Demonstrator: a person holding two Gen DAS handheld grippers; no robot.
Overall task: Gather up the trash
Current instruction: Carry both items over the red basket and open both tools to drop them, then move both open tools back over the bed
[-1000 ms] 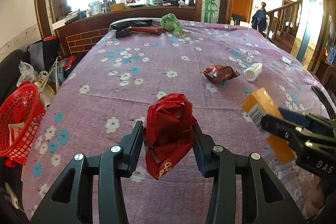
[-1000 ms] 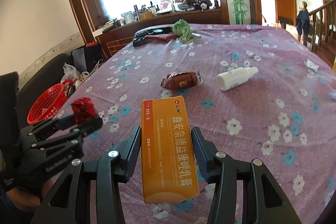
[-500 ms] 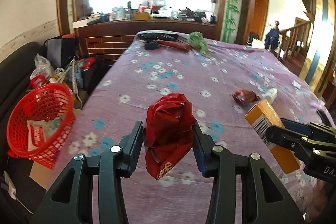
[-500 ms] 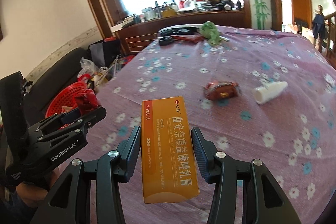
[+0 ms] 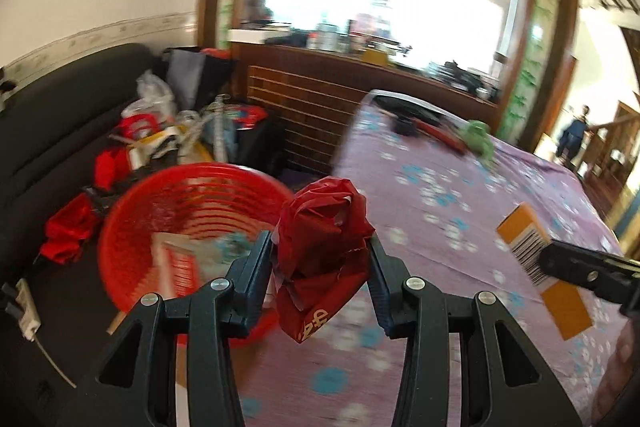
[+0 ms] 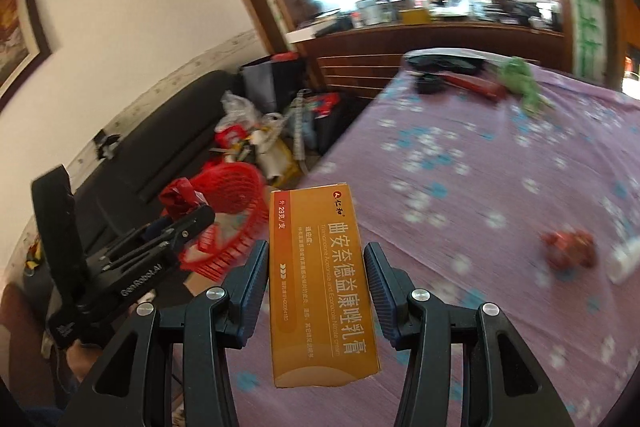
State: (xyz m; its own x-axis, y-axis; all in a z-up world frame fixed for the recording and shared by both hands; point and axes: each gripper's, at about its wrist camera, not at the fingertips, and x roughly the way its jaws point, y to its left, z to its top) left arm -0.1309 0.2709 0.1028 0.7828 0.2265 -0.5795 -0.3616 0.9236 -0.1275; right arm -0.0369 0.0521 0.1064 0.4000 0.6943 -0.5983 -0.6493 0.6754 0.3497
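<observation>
The left gripper point(image 5: 320, 269) is clamped on a crumpled red wrapper point(image 5: 322, 251), its jaws partly closed against the wrapper's sides, and holds it in the air at the table's edge, just beside the red basket point(image 5: 132, 227) on the floor. The right gripper point(image 6: 316, 277) grips an orange carton point(image 6: 320, 283) printed with Chinese text, pads pressed on its long sides, above the purple flowered tablecloth point(image 6: 480, 167). Another red wrapper point(image 6: 568, 250) and a white bottle point(image 6: 624, 261) lie on the cloth, blurred, near the right edge.
</observation>
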